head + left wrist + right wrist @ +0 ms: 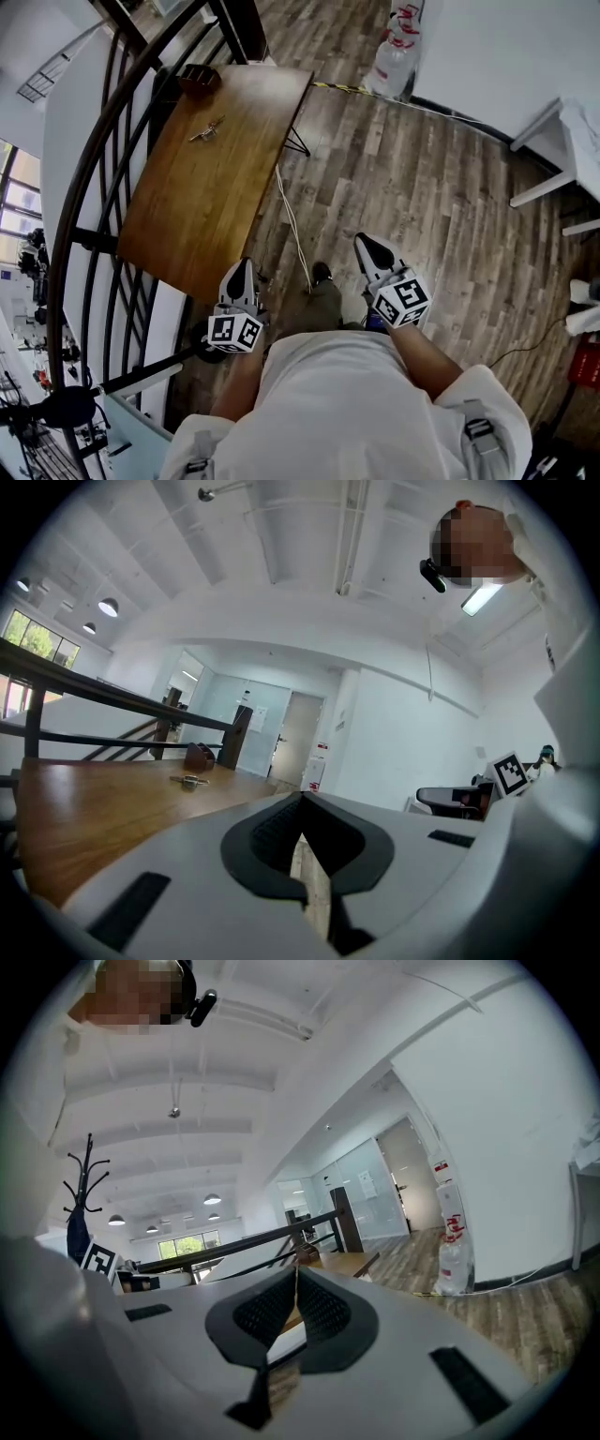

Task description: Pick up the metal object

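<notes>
A small metal object [205, 132] lies on the far part of the brown wooden table [216, 187]; in the left gripper view the metal object [190, 781] shows far off on the table top [84, 808]. My left gripper [241, 272] is held low by the table's near corner, shut and empty, with its tips [302, 799] touching. My right gripper [366, 244] hangs over the wooden floor to the right of the table, also shut and empty, its jaw tips [296, 1271] meeting. Both are far from the metal object.
A dark brown holder [199, 75] sits at the table's far end. A curved dark railing [112, 141] runs along the table's left side. A white cable [292, 220] trails on the floor. Water bottles [394, 52] stand by a white wall; white furniture legs [544, 187] are at right.
</notes>
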Action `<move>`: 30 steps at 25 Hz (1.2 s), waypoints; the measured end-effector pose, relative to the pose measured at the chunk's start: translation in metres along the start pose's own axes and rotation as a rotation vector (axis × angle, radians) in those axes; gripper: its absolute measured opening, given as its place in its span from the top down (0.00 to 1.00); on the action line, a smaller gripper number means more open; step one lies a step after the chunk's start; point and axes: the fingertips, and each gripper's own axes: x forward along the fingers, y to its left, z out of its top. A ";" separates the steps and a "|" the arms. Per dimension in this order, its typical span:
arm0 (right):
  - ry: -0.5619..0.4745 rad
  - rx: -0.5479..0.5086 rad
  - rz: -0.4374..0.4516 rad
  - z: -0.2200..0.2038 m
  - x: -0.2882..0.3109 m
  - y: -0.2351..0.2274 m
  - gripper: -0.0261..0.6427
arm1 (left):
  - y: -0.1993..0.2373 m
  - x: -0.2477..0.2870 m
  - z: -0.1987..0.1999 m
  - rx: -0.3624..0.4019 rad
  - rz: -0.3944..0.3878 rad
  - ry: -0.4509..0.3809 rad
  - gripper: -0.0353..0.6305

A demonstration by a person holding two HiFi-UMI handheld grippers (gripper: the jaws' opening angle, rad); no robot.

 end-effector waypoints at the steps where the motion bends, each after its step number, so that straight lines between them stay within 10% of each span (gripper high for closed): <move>1: -0.001 -0.002 -0.009 0.004 0.004 -0.009 0.92 | 0.001 0.012 0.001 -0.006 -0.004 0.000 0.93; 17: -0.024 -0.034 -0.023 0.082 0.125 -0.126 0.92 | 0.005 0.212 0.049 -0.023 -0.081 -0.073 0.93; 30: 0.054 -0.060 0.308 0.131 0.266 -0.218 0.92 | 0.010 0.322 0.059 -0.042 0.209 -0.107 0.93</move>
